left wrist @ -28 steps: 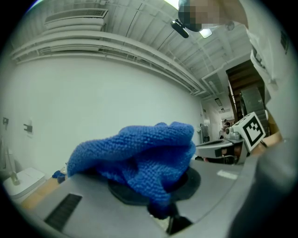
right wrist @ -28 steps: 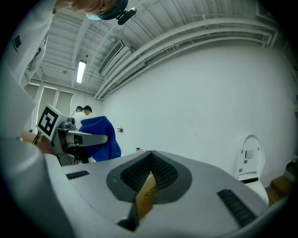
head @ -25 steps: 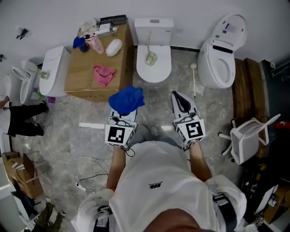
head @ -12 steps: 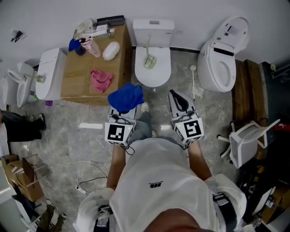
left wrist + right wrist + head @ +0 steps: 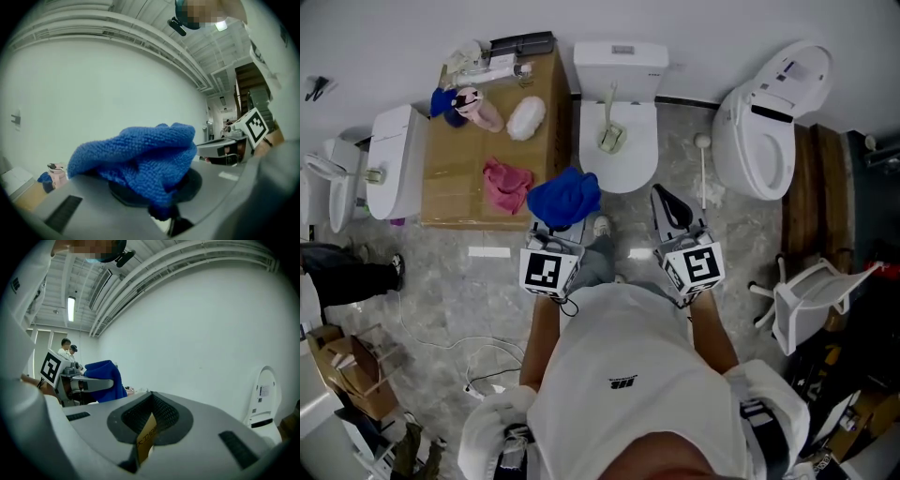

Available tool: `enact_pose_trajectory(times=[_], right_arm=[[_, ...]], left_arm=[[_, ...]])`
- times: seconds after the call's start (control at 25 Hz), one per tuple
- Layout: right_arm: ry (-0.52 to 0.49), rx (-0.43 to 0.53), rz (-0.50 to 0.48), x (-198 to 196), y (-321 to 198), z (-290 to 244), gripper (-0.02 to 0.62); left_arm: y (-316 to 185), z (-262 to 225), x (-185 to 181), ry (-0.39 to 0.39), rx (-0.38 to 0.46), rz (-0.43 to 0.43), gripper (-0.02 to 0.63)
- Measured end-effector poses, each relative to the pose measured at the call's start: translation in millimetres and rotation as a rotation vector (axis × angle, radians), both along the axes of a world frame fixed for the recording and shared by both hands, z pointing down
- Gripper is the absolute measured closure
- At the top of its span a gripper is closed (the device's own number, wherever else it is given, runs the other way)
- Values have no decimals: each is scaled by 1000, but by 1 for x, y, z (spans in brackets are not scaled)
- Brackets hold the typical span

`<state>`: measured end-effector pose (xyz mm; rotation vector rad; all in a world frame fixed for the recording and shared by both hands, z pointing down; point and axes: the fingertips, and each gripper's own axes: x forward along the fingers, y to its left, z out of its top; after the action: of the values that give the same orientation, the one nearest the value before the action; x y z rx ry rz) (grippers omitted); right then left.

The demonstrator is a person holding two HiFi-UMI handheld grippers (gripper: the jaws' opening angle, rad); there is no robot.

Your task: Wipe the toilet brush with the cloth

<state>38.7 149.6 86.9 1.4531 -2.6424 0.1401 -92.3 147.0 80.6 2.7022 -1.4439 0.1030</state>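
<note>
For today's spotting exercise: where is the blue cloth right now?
In the head view the blue cloth sits left of centre, clamped in the left gripper, between the brown table corner and the middle toilet.

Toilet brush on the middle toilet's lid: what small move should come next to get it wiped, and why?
Probably reach the right gripper forward to the toilet brush handle, opening its fingers on the way. The left gripper is already shut on the blue cloth, the right is shut and empty, and the brush lies untouched ahead.
</note>
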Motion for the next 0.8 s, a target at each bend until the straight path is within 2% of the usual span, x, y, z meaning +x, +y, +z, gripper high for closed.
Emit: enact_pose_trajectory(times=[0.52, 0.8], right_arm=[[66, -117, 43, -17, -121, 53, 600], [94, -142, 47, -23, -162, 89, 600]], left_arm=[[-131, 47, -13, 17, -79, 66, 538], [-174, 87, -7, 47, -138, 120, 538]])
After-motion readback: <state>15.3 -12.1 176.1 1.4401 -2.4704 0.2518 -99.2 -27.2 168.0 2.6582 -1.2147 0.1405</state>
